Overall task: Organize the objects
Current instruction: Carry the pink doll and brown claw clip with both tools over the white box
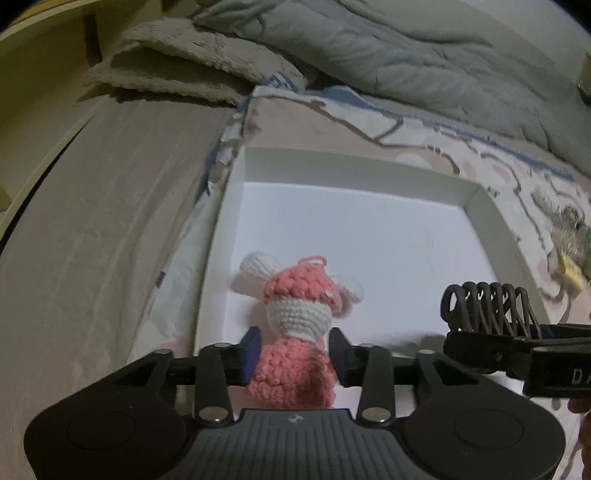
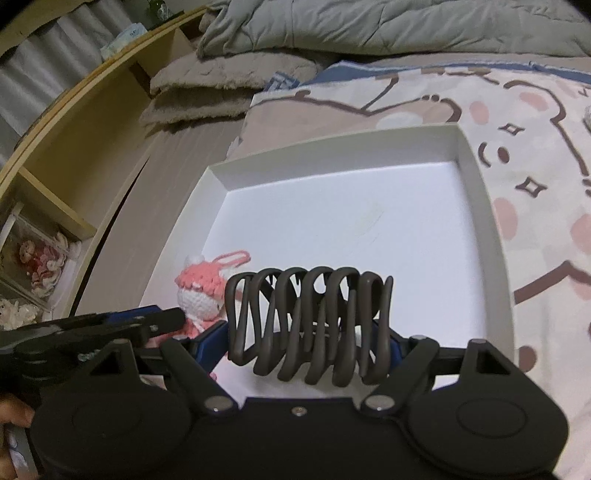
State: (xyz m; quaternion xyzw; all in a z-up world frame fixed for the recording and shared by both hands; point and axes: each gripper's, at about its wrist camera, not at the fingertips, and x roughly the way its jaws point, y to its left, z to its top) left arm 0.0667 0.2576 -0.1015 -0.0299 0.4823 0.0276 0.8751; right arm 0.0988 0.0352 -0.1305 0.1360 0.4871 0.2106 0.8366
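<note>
**Two tools over a white tray on the bed**

The left tool [image 1: 293, 354] stands over the near-left corner of a shallow white tray [image 1: 491, 218], its blue pads [image 1: 249, 354] set either side of a pink-and-white crocheted doll [image 1: 295, 325] — the pads sit against the doll's pink lower half, though whether they press it cannot be told. The doll stands upright on the tray floor, just beside the left wall. To its right, the right tool [image 2: 308, 343] grips a dark hair claw clip [image 2: 310, 325] across its width, jaws spread wide around it, above the tray's near edge. The rest of the tray floor lies bare — open white room up to the far wall and the right rim. The tray rests on a cartoon-print blanket [image 2: 535, 177]; a grey duvet [image 2: 369, 26] is bunched beyond it, and a wooden shelf unit [image 2: 74, 147] borders the bed at left.
</note>
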